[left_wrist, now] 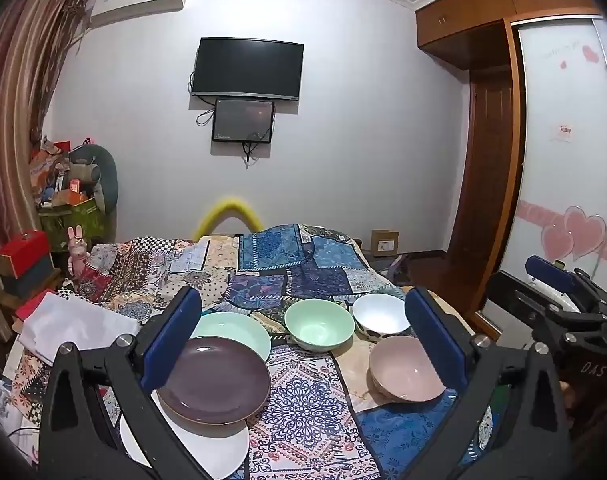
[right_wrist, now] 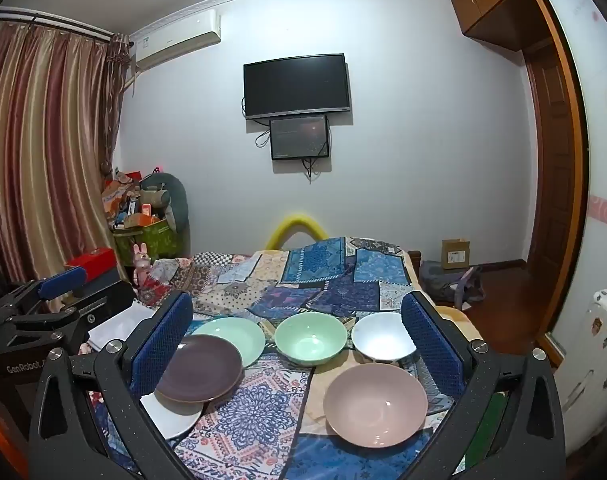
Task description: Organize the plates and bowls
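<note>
On the patchwork-covered bed (left_wrist: 303, 408) lie three plates at the left: a purple plate (left_wrist: 213, 380) overlapping a white plate (left_wrist: 215, 452) in front and a pale green plate (left_wrist: 239, 328) behind. To the right stand a green bowl (left_wrist: 318, 323), a white bowl (left_wrist: 380, 315) and a pink bowl (left_wrist: 405, 368). My left gripper (left_wrist: 303, 344) is open and empty above them. My right gripper (right_wrist: 299, 348) is open and empty too. The right wrist view shows the purple plate (right_wrist: 199, 368), white plate (right_wrist: 171, 412), green plate (right_wrist: 239, 336), green bowl (right_wrist: 310, 338), white bowl (right_wrist: 381, 336) and pink bowl (right_wrist: 375, 404).
White folded cloth (left_wrist: 75, 328) lies at the bed's left. Boxes and clutter (left_wrist: 67, 192) stand by the curtain. A wardrobe (left_wrist: 491, 160) is at the right, a cardboard box (left_wrist: 384, 242) on the floor beyond the bed.
</note>
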`<state>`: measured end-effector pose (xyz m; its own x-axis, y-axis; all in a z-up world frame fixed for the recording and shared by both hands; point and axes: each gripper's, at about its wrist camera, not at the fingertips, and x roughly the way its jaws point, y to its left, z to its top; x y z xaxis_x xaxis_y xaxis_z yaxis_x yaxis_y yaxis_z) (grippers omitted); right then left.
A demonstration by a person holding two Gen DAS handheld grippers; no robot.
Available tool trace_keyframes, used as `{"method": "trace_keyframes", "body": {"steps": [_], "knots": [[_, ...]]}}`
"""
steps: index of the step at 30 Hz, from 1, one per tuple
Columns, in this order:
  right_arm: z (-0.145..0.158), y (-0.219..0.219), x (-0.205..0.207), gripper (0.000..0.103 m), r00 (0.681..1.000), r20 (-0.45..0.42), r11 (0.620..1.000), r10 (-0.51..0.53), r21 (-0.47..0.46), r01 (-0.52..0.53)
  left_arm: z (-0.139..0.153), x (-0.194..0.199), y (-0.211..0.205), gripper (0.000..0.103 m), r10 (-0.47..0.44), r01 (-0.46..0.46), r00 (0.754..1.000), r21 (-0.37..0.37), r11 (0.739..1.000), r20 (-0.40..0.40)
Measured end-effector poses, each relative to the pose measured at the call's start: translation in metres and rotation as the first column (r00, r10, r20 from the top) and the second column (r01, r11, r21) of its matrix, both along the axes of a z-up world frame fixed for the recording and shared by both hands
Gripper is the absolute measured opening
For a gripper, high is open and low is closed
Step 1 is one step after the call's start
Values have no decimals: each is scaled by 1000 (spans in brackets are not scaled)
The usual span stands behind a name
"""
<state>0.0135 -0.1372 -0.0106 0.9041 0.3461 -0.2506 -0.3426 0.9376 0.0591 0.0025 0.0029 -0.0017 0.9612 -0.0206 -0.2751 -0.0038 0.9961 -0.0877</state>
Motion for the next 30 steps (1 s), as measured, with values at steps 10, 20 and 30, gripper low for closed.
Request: {"method": "trace_keyframes", "body": {"steps": [10,20,30], "knots": [[1,3,-3,103,1000,2,1000,1,-1,-1,0,2,-2,103,-3,3,1000,2,1000,-10],[3,2,-4,103,1000,7,1000,6,6,-6,0,0,-1,103,-3,3,1000,6,1000,-8],[2,2,-3,103,1000,8,1000,8,9,-8,3,-1,-2,103,-4,4,1000,8,1000,-7]]}}
